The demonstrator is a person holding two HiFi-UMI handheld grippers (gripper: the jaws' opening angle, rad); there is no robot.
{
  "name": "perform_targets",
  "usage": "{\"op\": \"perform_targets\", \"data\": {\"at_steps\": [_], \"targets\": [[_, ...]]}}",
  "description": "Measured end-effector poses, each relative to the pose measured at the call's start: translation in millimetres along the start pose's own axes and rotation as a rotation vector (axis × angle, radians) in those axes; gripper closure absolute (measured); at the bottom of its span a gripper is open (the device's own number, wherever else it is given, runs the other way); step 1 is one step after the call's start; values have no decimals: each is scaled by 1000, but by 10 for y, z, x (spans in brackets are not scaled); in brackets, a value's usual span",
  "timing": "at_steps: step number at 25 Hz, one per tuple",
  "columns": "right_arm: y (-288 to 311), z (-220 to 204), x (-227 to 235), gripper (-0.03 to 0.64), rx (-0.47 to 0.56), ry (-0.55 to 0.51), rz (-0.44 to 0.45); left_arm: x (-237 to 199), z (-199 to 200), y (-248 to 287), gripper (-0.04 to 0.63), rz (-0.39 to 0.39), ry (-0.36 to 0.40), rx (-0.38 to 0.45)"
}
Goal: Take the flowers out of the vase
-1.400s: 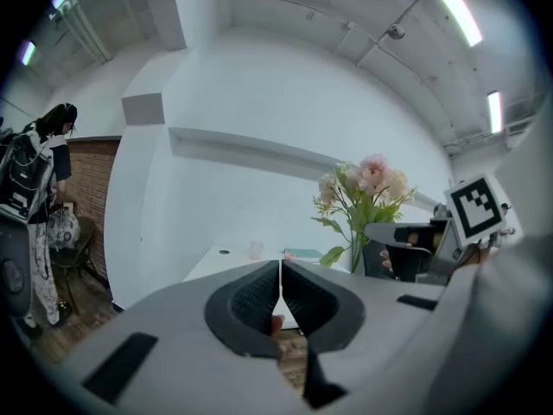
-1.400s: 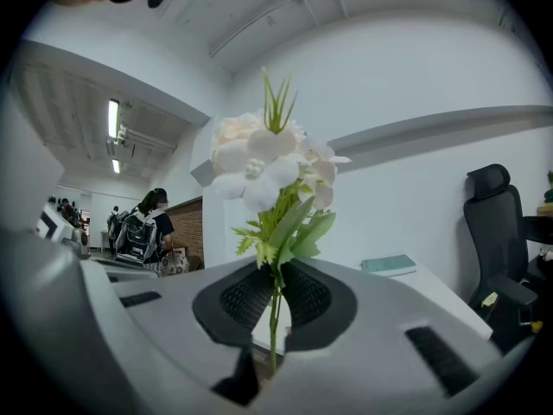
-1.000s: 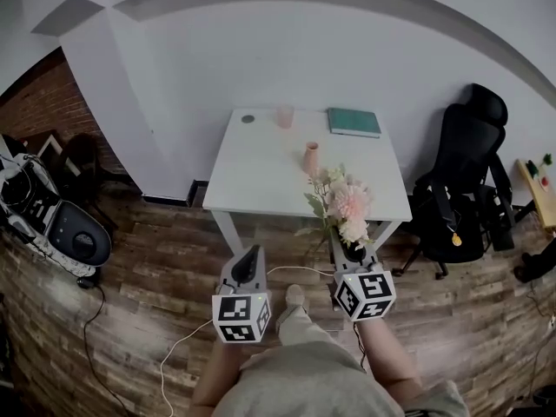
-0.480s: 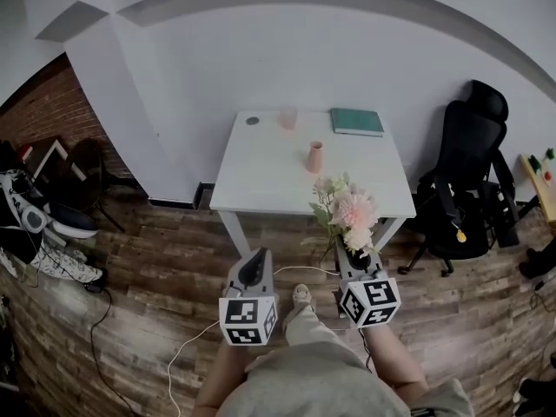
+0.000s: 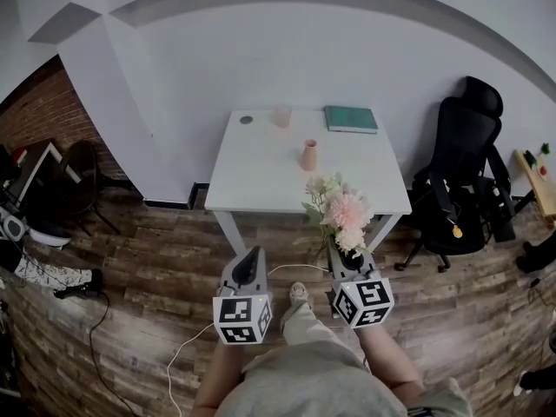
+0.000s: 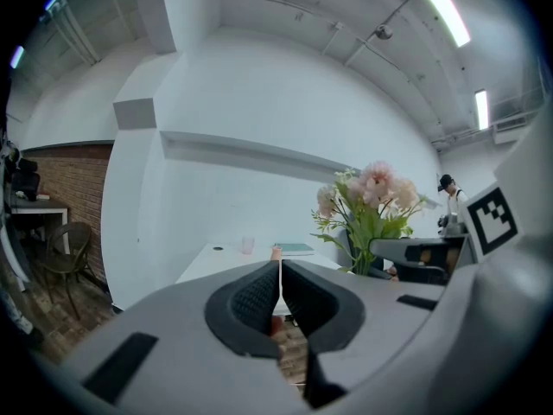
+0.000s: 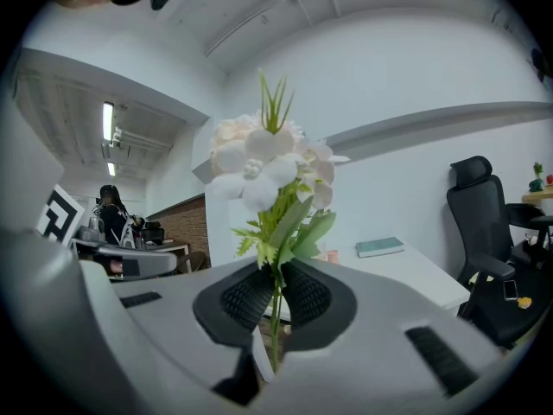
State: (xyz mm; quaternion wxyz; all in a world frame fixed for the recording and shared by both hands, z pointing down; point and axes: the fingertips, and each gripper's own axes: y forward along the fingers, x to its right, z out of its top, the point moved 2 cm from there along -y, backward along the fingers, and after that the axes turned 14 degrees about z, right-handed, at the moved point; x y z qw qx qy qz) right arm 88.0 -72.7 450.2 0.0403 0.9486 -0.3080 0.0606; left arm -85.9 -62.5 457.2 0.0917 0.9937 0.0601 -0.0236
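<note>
My right gripper (image 5: 350,254) is shut on the green stems of a bunch of pink and white flowers (image 5: 339,211), held upright over the floor in front of the white table (image 5: 261,181). In the right gripper view the stems run down between the pads of the right gripper (image 7: 276,296), and the flowers (image 7: 263,158) stand just above. The small pink vase (image 5: 309,155) stands apart on the table, beyond the bunch. My left gripper (image 5: 251,261) is shut on nothing, to the left of the flowers (image 6: 367,197); the jaws of the left gripper (image 6: 280,275) meet.
On the table's far side are a pink cup (image 5: 282,115), a green book (image 5: 352,119) and a small dark disc (image 5: 247,120). A black office chair (image 5: 465,176) stands right of the table. A cable (image 5: 187,346) trails over the wood floor. A person (image 6: 447,199) stands in the background.
The head view has swayed a little. Both grippers stay about where they were, the right one still holding the flowers clear of the vase.
</note>
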Motion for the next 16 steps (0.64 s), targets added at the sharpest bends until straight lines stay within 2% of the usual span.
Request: {"op": "perform_targets", "data": {"at_steps": [16], "targets": [[2, -2, 5, 594, 2, -8, -5, 13, 4, 31, 584, -12, -6, 4]]}}
